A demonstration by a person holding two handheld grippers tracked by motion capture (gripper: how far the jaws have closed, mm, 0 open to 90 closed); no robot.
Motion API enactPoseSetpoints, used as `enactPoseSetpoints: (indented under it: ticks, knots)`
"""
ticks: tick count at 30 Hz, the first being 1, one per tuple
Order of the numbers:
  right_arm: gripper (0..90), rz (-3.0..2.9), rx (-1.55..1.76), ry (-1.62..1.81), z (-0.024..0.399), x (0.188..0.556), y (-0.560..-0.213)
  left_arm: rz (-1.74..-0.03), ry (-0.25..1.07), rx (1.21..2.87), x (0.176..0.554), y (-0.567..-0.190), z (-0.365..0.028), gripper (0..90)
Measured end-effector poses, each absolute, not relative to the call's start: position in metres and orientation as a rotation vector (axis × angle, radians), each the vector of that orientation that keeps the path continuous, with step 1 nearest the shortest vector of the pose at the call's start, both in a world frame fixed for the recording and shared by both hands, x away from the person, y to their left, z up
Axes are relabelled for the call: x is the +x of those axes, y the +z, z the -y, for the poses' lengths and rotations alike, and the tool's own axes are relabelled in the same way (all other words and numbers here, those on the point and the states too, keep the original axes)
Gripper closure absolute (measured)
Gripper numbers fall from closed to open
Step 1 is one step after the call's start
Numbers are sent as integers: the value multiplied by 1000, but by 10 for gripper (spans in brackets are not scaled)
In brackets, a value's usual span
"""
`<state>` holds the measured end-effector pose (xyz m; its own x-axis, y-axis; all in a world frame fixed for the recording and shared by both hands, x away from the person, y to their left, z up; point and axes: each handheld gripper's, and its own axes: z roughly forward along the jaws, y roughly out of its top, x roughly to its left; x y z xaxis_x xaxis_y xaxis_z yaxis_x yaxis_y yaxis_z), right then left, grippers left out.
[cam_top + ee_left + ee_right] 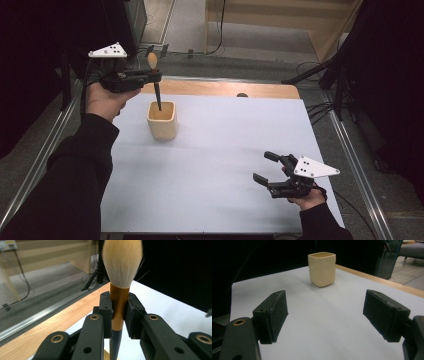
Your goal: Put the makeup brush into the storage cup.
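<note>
The left tool (152,76) hangs directly above the cup (162,120), held level, its jaws clamped on a brush (119,290) at the copper collar, bristles upward. The left sleeve runs back past the cup's left side. Well right of the cup and nearer the person, the right tool (265,166) hovers low, jaws spread wide with nothing between them.
</note>
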<state>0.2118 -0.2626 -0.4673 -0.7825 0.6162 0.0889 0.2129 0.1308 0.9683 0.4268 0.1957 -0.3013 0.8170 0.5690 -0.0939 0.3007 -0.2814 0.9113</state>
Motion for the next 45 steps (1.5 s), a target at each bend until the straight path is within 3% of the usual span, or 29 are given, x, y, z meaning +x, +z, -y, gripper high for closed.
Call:
enactPoseSetpoints:
  ticks: [23, 42, 43, 45]
  knots:
    - [206, -2100, 797, 1673, 261, 211, -467, -703, 350, 1894, 436, -348, -193, 781]
    - [206, -2109, 797, 1660, 260, 212, -467, -740, 273, 1912, 434, -371, -197, 771]
    - [206, -2110, 797, 1660, 260, 211, -467, -739, 262, 1907, 434, -371, -198, 764]
    - [206, -2112, 795, 1659, 260, 211, -468, -727, 276, 1891, 434, -370, -199, 588]
